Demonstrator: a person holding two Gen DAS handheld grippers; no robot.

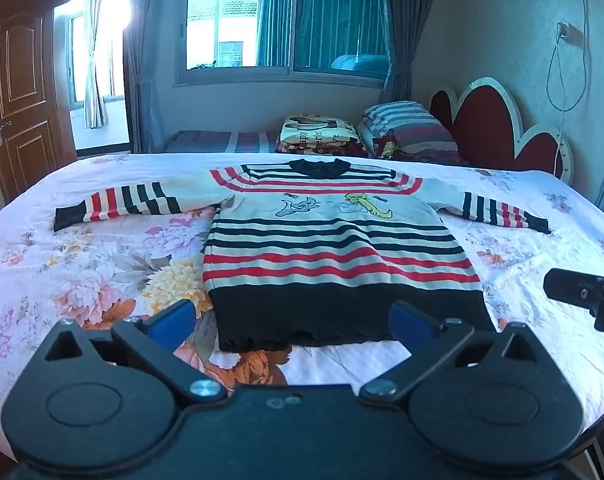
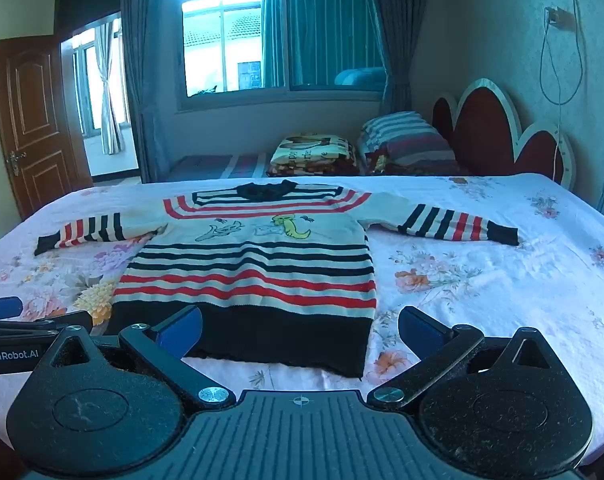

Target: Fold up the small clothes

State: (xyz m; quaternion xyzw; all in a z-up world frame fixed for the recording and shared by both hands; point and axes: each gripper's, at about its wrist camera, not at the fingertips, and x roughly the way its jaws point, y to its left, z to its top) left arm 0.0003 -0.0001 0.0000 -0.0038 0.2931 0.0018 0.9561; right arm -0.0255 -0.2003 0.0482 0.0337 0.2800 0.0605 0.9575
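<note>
A small striped sweater [image 1: 325,248] [image 2: 254,268] in red, black and white lies flat on the bed, front up, both sleeves spread out sideways, its black hem nearest me. My left gripper [image 1: 294,320] hovers open in front of the hem, nothing between its blue pads. My right gripper [image 2: 300,330] is open too, above the hem's right part and holding nothing. The right gripper's black body [image 1: 581,292] shows at the right edge of the left wrist view. The left gripper's blue fingertip [image 2: 0,308] pokes in at the left edge of the right wrist view.
The bed has a white floral sheet [image 1: 102,264] [image 2: 481,280]. Pillows and a folded blanket [image 1: 321,136] lie beyond the far edge by a red headboard [image 1: 489,128]. A window, curtains and an open wooden door [image 1: 18,92] stand behind.
</note>
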